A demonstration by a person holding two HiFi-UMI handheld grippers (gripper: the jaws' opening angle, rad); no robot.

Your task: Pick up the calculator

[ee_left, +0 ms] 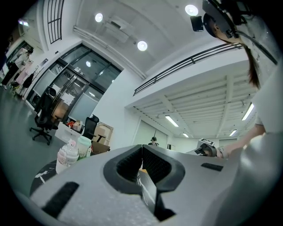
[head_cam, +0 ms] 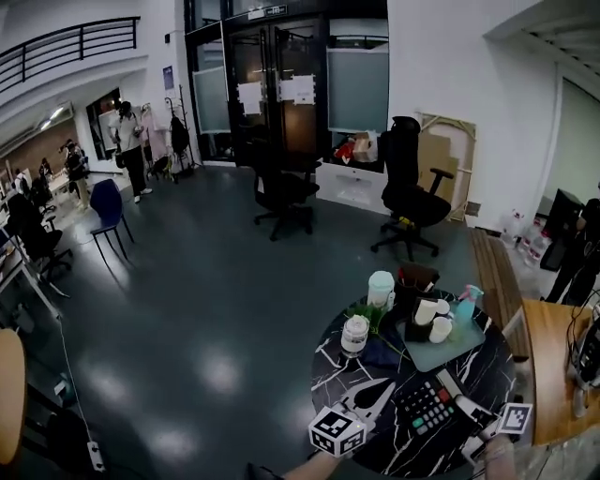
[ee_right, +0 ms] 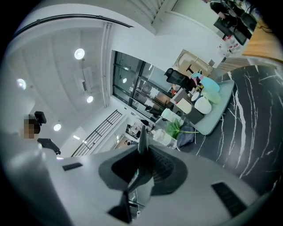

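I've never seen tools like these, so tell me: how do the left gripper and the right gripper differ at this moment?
The right gripper is clamped on the calculator, edge-on between its jaws; the left gripper holds nothing, its jaw tips meeting. In the head view the left gripper sits at the calculator's left, the right gripper at its right. Both have grey jaws and carry a marker cube.

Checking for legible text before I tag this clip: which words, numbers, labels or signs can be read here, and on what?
No text can be read in any view.
Calculator keys: too small to read.
Sign over the doors: blurred.
Papers on the glass doors: too small to read.
Marker cube: black-and-white patterns only, no words.
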